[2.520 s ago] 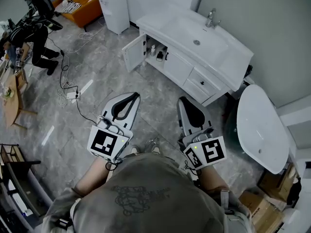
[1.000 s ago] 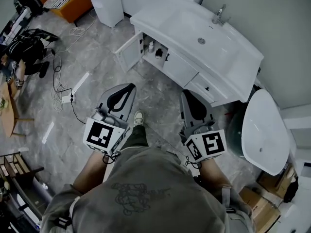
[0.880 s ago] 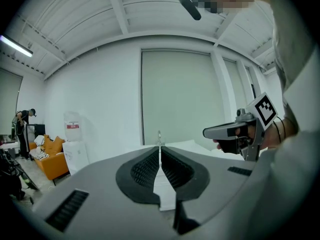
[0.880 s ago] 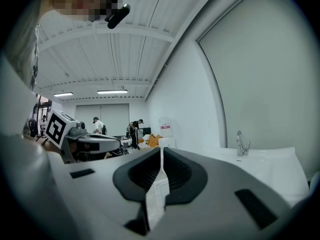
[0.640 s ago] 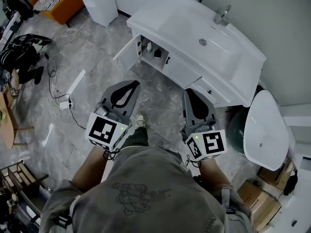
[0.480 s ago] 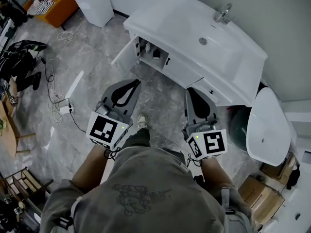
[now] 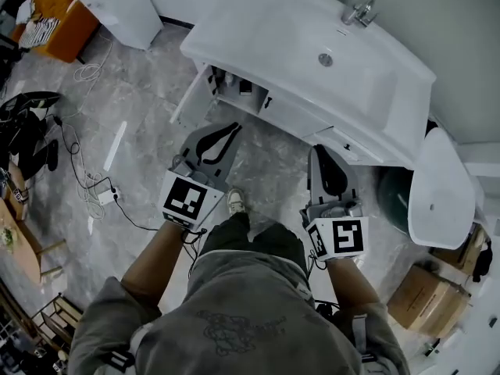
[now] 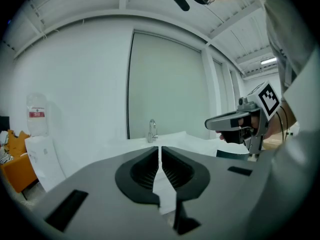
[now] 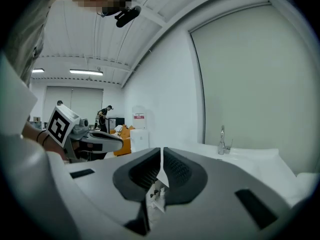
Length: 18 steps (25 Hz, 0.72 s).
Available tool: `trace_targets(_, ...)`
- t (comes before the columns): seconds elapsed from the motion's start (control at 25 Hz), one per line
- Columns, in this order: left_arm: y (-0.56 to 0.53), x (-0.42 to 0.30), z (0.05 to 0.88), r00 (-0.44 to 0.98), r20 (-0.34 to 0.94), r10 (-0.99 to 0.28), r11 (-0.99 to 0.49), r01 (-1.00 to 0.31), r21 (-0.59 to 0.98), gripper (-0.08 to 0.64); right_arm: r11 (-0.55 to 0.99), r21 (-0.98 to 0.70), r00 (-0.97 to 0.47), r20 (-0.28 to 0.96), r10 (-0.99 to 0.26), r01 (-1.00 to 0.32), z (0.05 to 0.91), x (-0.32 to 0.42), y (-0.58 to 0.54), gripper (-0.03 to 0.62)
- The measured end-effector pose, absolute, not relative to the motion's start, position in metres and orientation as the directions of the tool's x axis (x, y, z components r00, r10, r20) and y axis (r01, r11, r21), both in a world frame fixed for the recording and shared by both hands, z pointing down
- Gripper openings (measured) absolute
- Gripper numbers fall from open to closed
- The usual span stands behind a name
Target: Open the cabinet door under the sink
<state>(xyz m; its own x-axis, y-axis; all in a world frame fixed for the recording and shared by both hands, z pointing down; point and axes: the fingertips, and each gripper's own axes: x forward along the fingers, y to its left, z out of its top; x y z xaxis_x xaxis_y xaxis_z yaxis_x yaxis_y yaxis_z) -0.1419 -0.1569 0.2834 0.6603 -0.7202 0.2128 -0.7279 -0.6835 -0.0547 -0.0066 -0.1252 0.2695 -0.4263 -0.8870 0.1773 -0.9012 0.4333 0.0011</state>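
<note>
The white sink vanity (image 7: 297, 49) stands ahead, with its faucet (image 7: 358, 10) at the back. Its left cabinet door (image 7: 190, 96) hangs open, and small bottles (image 7: 244, 87) show inside. The door beside it (image 7: 291, 116) is flat against the cabinet. My left gripper (image 7: 233, 129) is shut and empty, held over the floor just short of the open compartment. My right gripper (image 7: 325, 151), also shut and empty, hangs in front of the drawer (image 7: 348, 148). In the left gripper view the shut jaws (image 8: 160, 150) point at the faucet (image 8: 152, 130). The right gripper view shows shut jaws (image 9: 162, 152).
A white oval fixture (image 7: 440, 186) and a dark bin (image 7: 394, 198) stand right of the vanity. A cardboard box (image 7: 418, 295) lies at the lower right. Cables (image 7: 86, 186) trail over the grey floor at left. A white cabinet (image 7: 117, 2) and orange seat (image 7: 55, 22) are at upper left.
The person has stepped closer to the vanity, carrying both grippers forward. The cabinet door was open throughout, and both grippers stayed shut.
</note>
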Motion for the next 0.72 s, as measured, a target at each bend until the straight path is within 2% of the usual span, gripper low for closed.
trace_targets(0.16, -0.177, -0.126, 0.316, 0.695, 0.243, -0.677, -0.721, -0.693, -0.027, 0.028, 0.400, -0.030, -0.397, 0.198, -0.896, -0.916, 0.298, 0.005, -0.144, 0.035)
trace_targets(0.32, -0.202, -0.114, 0.348, 0.675, 0.247, -0.695, -0.698, -0.716, -0.007, 0.028, 0.390, -0.037, -0.388, 0.222, -0.895, -0.920, 0.333, 0.014, -0.164, 0.035)
trace_targets(0.56, -0.236, -0.092, 0.411, 0.647, 0.267, -0.714, -0.676, -0.736, -0.023, 0.028, 0.410, -0.045, -0.407, 0.251, -0.878, -0.911, 0.389, 0.024, -0.192, 0.035)
trace_targets(0.72, -0.251, -0.078, 0.464, 0.673, 0.321, -0.667, -0.698, -0.715, 0.049, 0.028, 0.443, -0.053, -0.440, 0.267, -0.857, -0.895, 0.426, 0.023, -0.206, 0.036)
